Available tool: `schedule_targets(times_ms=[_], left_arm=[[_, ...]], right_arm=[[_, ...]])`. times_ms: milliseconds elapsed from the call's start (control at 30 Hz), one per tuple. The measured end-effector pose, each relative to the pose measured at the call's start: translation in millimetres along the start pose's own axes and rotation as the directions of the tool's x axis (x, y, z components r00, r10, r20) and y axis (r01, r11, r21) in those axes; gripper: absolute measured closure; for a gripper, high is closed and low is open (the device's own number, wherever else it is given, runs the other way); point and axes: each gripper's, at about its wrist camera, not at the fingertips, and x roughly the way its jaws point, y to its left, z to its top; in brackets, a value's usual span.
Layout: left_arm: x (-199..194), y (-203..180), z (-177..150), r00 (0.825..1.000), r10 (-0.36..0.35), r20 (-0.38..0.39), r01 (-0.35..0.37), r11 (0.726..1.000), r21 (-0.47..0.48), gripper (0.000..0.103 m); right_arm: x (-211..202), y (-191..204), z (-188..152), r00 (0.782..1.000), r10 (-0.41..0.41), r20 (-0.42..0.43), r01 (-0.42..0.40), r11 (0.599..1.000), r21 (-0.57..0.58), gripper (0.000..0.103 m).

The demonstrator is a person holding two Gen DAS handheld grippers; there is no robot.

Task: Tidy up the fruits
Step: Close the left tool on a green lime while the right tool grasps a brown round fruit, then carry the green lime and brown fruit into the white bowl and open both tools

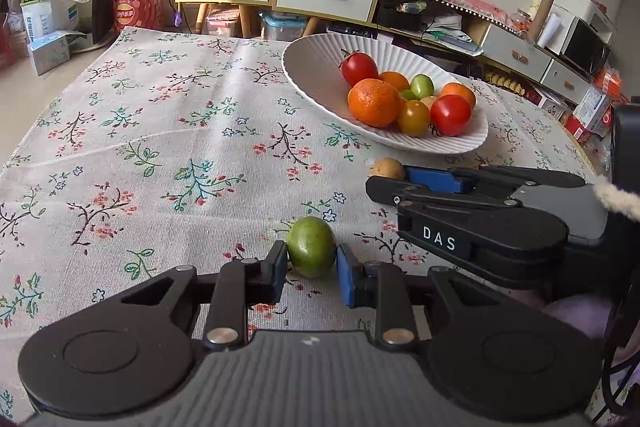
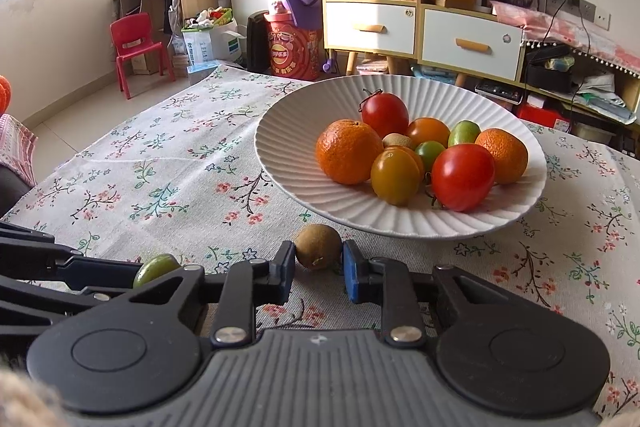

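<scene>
On the floral tablecloth a green round fruit (image 1: pixel 311 245) sits between the blue pads of my left gripper (image 1: pixel 312 258), which press on both its sides. A small brown fruit (image 2: pixel 318 247) lies just in front of the white ribbed plate (image 2: pixel 304 115), and my right gripper (image 2: pixel 319 259) is shut on it. In the left wrist view the right gripper (image 1: pixel 390 179) reaches in from the right, with the brown fruit (image 1: pixel 387 169) at its tips. The plate holds an orange (image 2: pixel 348 157), a red tomato (image 2: pixel 462 175) and several other small fruits.
The tablecloth (image 1: pixel 160 131) stretches bare to the left of the plate (image 1: pixel 312 67). Beyond the table stand a yellow cabinet with white drawers (image 2: pixel 424 27), a red child's chair (image 2: pixel 136 47) and floor clutter. The left gripper's fingers (image 2: pixel 100 273) lie close to the right gripper's left side.
</scene>
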Motion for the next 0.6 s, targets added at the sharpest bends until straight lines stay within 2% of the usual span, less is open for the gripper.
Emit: schedule_targets(times_ms=[367,600], left_arm=[[-1,-2,4,1.0,0.0,0.016,-0.001,1.0,0.014,0.071],[-3,-9,9,0.999,-0.001,0.039,0.0,1.0,0.029,0.071]], right_arm=[[-11,-7,-2,0.999,0.011,-0.049,-0.011,1.0,0.004,0.08],[-33,-11,-2,0.998,0.002,-0.058,-0.004,1.0,-0.022,0.08]])
